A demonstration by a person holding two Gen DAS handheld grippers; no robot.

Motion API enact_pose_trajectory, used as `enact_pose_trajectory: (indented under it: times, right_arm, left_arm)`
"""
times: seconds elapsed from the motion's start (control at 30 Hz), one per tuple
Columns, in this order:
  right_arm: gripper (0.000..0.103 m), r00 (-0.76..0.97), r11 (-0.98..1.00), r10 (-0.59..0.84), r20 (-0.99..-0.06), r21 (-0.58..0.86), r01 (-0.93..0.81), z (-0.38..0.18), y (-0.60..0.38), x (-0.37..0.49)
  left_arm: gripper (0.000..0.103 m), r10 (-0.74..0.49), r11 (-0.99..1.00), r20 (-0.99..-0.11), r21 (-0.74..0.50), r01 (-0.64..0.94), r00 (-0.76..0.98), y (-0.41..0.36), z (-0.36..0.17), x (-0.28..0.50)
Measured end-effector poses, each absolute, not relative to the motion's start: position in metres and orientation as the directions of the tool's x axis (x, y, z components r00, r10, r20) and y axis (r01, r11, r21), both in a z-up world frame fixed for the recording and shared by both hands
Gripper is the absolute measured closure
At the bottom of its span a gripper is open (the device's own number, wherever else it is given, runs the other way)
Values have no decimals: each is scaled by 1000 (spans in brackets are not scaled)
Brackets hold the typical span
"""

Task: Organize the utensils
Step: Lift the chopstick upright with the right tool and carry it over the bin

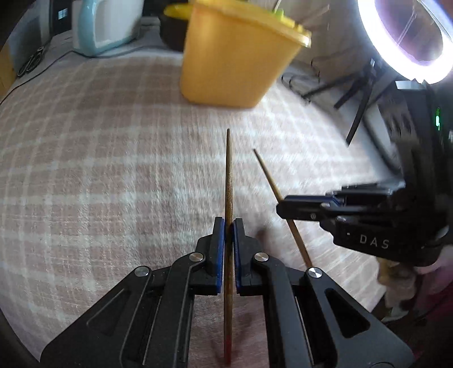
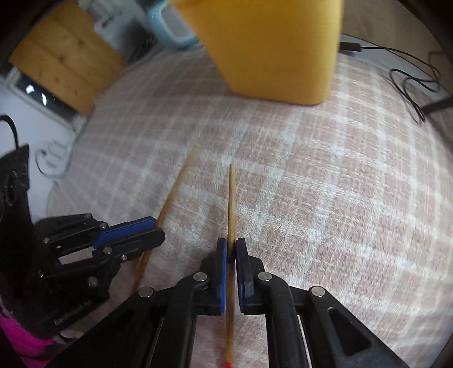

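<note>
My left gripper (image 1: 228, 223) is shut on a wooden chopstick (image 1: 228, 175) that points forward above the checked cloth. My right gripper (image 2: 232, 243) is shut on a second wooden chopstick (image 2: 231, 198). In the left wrist view the right gripper (image 1: 283, 208) comes in from the right with its chopstick (image 1: 269, 178) slanting. In the right wrist view the left gripper (image 2: 158, 226) comes in from the left with its chopstick (image 2: 177, 186). A yellow container (image 1: 235, 59) stands ahead on the cloth, with utensil tips showing above its rim; it also shows in the right wrist view (image 2: 280, 48).
A pink and white checked cloth (image 1: 113, 158) covers the table. A ring light (image 1: 410, 36) on a black tripod stands at the right. A pale blue appliance (image 1: 107, 25) sits at the back left. Cables (image 2: 410, 82) lie at the far right. A wooden board (image 2: 65, 56) stands at the left.
</note>
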State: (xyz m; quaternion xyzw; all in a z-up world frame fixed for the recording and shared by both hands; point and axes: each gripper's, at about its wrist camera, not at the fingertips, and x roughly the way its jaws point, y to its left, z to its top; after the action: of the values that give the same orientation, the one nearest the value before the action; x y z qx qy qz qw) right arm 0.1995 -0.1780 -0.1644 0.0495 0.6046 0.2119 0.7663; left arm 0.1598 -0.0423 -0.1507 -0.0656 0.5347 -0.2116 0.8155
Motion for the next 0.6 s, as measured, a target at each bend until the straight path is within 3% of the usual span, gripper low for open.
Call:
enact_pose_trajectory:
  times: [0.6]
  right_arm:
    - [99, 550, 903, 429, -717, 324, -283, -64, -215, 150]
  left_arm:
    - [99, -470, 882, -694, -342, 324, 546, -25, -65, 158]
